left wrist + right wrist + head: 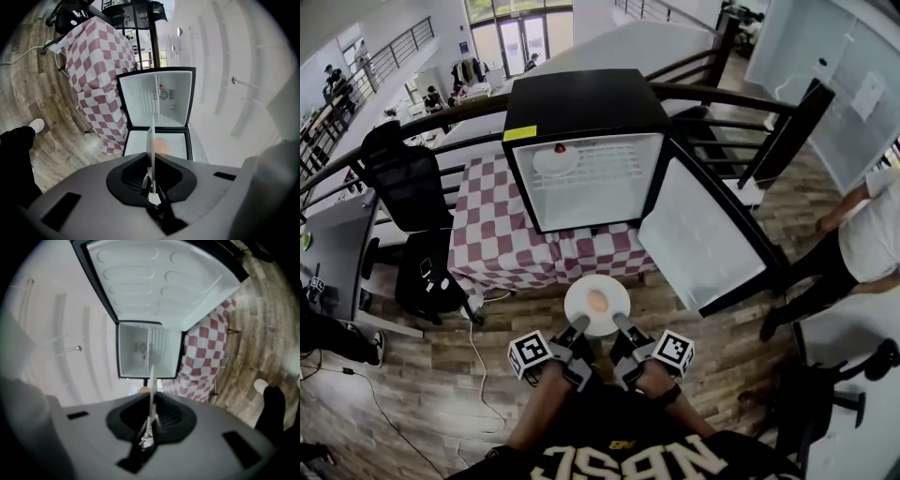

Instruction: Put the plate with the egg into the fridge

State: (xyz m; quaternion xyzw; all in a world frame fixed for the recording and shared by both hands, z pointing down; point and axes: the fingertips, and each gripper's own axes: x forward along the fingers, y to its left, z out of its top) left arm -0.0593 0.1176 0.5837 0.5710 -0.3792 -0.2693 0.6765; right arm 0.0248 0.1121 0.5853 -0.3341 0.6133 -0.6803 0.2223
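A white plate (597, 305) with a brown egg (597, 301) on it hangs level over the wooden floor, a short way in front of the open black mini fridge (586, 141). My left gripper (578, 328) is shut on the plate's near left rim, and my right gripper (619, 325) is shut on its near right rim. The left gripper view shows the plate (151, 145) edge-on between the jaws of that gripper (151, 187), with the egg (161, 144) beside it. In the right gripper view the plate (151, 380) is clamped by that gripper (150, 427), with the fridge (147, 350) ahead.
The fridge stands on a red-and-white checkered table (497, 234), its door (703, 234) swung open to the right. A small white dish with something red (556, 157) sits on the wire shelf. A black office chair (403, 187) stands left; a person (862, 244) stands right.
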